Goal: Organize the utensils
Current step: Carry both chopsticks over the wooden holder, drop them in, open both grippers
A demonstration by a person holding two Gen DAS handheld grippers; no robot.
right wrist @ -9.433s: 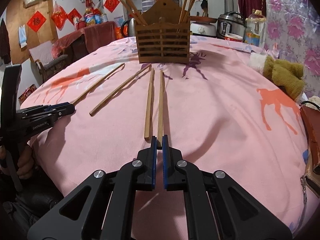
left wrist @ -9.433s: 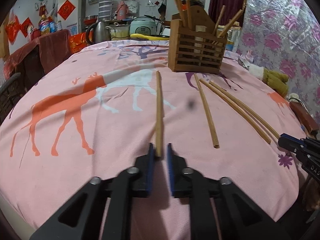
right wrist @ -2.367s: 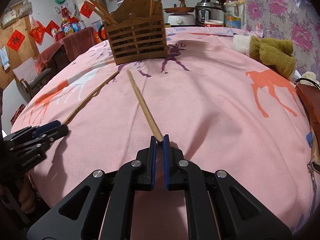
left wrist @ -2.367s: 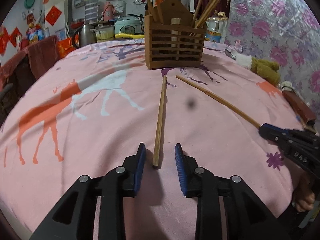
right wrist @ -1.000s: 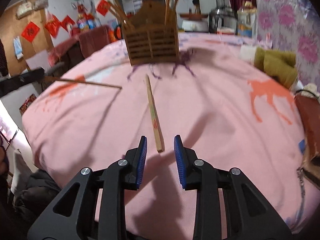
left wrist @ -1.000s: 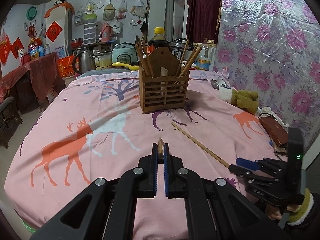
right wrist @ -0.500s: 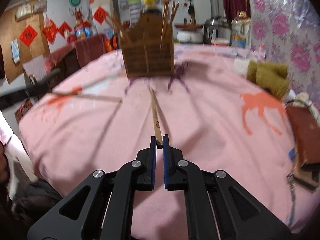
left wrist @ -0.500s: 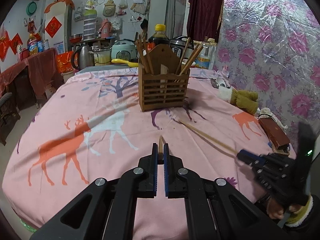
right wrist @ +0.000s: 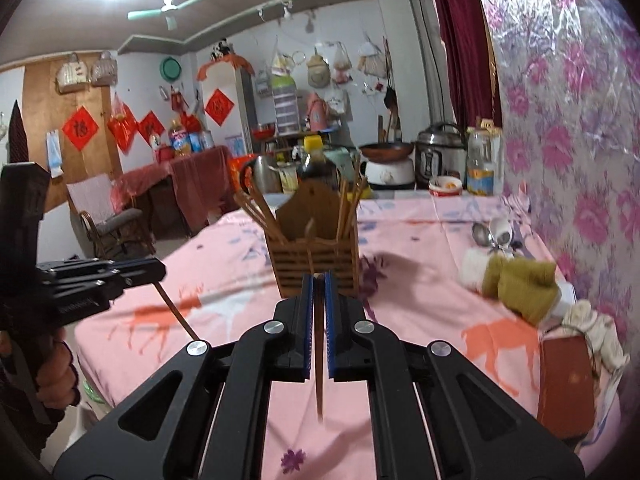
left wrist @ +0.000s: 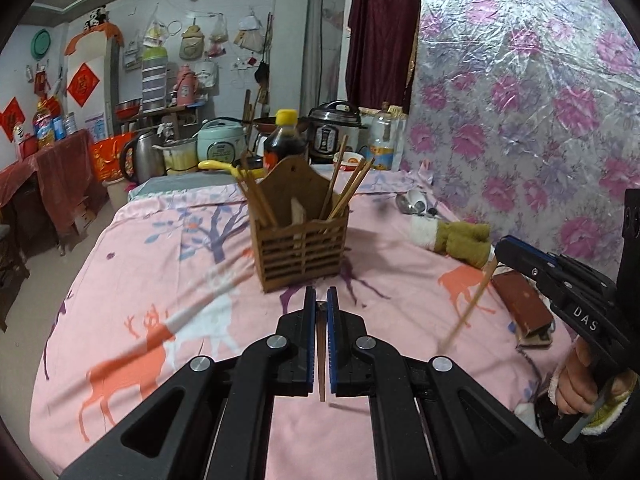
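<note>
A brown slatted wooden utensil holder with several chopsticks in it stands on the pink deer-print tablecloth; it also shows in the right wrist view. My left gripper is shut on a wooden chopstick that hangs point down above the cloth. My right gripper is shut on another wooden chopstick, also hanging point down. Each gripper shows in the other's view: the right one with its chopstick, the left one with its chopstick. Both are short of the holder.
A soy sauce bottle stands behind the holder. An olive and white plush toy, a spoon and a brown wallet lie at the right side of the table. Rice cookers and a kettle are behind.
Both grippers have lifted their chopsticks off the cloth and risen; the chopsticks now hang point down instead of pointing forward. The holder looks nearer in both views.
</note>
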